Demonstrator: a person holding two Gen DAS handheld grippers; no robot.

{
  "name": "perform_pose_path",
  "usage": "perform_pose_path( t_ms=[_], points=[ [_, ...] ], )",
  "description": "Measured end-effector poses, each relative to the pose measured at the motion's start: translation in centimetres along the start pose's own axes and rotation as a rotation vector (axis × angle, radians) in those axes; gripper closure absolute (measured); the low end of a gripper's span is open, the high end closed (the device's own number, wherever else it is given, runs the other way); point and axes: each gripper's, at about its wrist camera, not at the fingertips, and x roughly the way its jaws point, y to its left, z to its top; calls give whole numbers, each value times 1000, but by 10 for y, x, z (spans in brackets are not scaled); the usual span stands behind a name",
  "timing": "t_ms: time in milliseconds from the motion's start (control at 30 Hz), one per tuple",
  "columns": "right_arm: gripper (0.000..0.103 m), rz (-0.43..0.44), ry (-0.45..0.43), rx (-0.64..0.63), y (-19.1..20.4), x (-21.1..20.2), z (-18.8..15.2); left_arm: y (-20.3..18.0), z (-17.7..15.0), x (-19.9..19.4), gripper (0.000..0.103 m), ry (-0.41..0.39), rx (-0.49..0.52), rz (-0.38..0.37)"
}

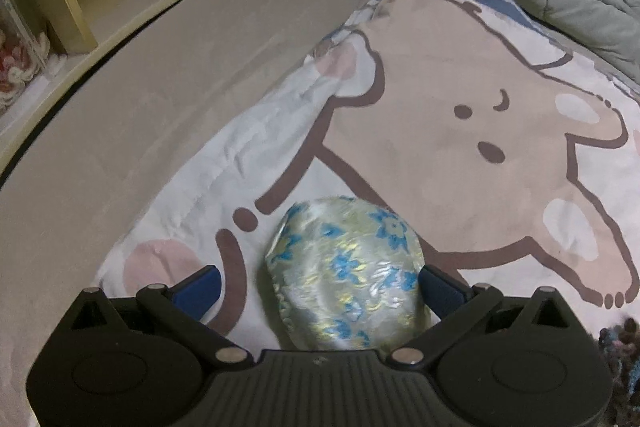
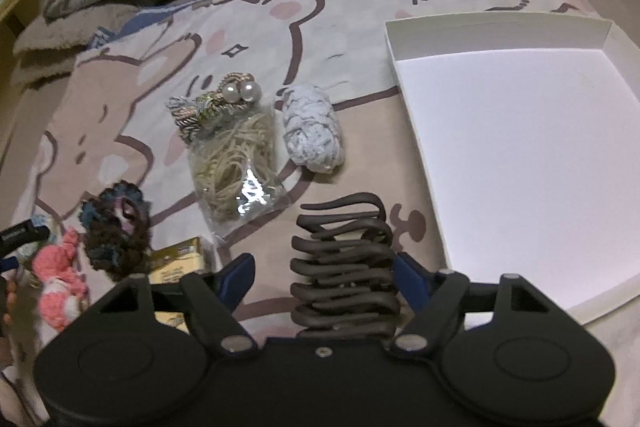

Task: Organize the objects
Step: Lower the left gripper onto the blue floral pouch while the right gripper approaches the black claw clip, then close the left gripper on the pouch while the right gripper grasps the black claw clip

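While both grippers gape, left (image 1: pixel 320 283) straddling one floral pouch (image 1: pixel 344 275), right (image 2: pixel 326 275) one claw clip (image 2: pixel 344 267).

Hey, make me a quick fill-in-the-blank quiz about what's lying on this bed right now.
1. The white box on the bed contains ____.
2. The flowers on the shiny round pouch are ____.
3. The dark hair clip sits between the fingers of the ____ claw.

Missing words: nothing; blue; right
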Motion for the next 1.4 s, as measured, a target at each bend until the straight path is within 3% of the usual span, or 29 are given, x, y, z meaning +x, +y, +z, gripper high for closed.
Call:
perform_pose_path(
  t_ms=[233, 567, 700, 900, 1033, 1167, 1400],
  points=[
    [25, -47, 39, -27, 5, 12, -2, -5, -4, 4, 0, -11, 32, -7],
    [25, -54, 52, -46, 7, 17, -3, -19, -4, -3, 0, 50, 89, -38],
    [25, -55, 53, -49, 7, 18, -2, -23, -2, -8, 0, 33, 98, -3],
    [27, -60, 79, -57, 7, 23, -3, -21, -2, 7, 0, 87, 104, 27],
    [37, -69, 79, -56, 3, 24, -3, -13, 1, 10, 7, 85, 88, 19],
    [38, -54, 70, -40, -2, 21, -1, -14, 3, 5, 26, 78, 98, -10],
    [38, -33, -1, -34, -6, 3, 4, -11, 3, -8, 29, 52, 68, -10]
  ],
)
